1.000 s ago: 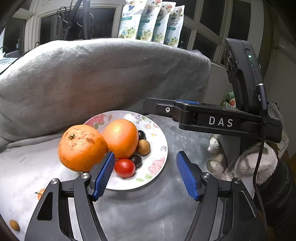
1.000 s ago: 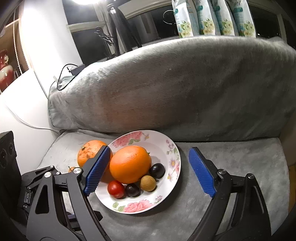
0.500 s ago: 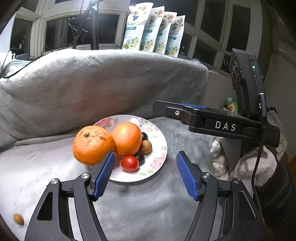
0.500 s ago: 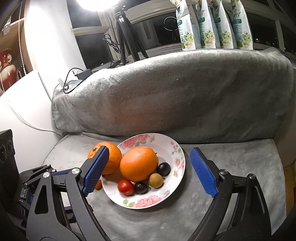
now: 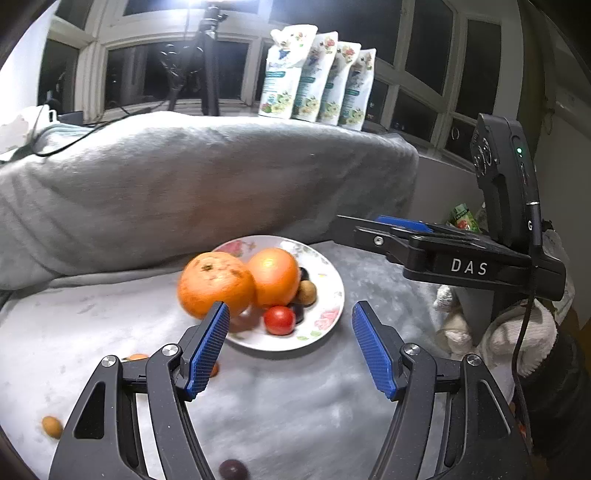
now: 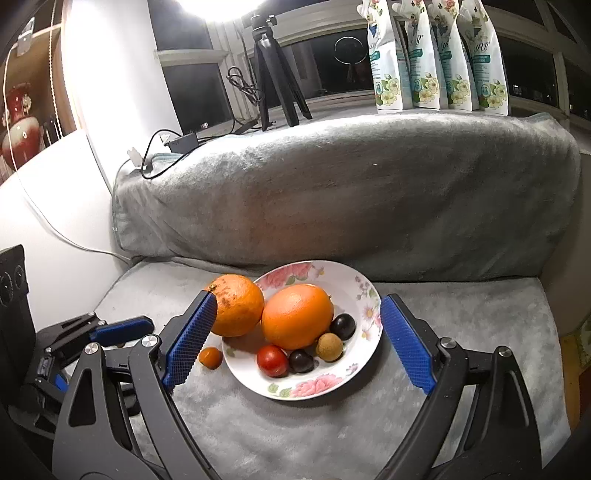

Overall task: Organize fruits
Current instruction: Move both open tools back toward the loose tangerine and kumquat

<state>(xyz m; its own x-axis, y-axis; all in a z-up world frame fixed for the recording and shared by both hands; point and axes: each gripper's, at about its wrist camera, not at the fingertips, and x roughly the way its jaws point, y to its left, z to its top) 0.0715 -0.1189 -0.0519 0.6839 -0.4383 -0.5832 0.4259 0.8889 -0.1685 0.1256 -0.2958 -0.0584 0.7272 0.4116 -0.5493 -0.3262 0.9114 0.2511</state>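
- Both my jaws stand apart and grasp nothing: left gripper [image 5: 290, 345], right gripper [image 6: 297, 341].
- Floral plate [image 6: 364, 363] holds an orange [image 6: 297, 315], tomato [image 6: 272, 360] and small fruits.
- Second orange [image 6: 236, 304] leans at its rim, on the grey blanket [image 6: 295, 435].

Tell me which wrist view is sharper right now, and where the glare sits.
Right wrist view is sharper: the plate and the tomato are crisp; lamp glare burns out the top edge and the wall beside it. Left wrist view is smeared: the spotted orange looks soft and the blanket streaks; glare is smaller, top centre.
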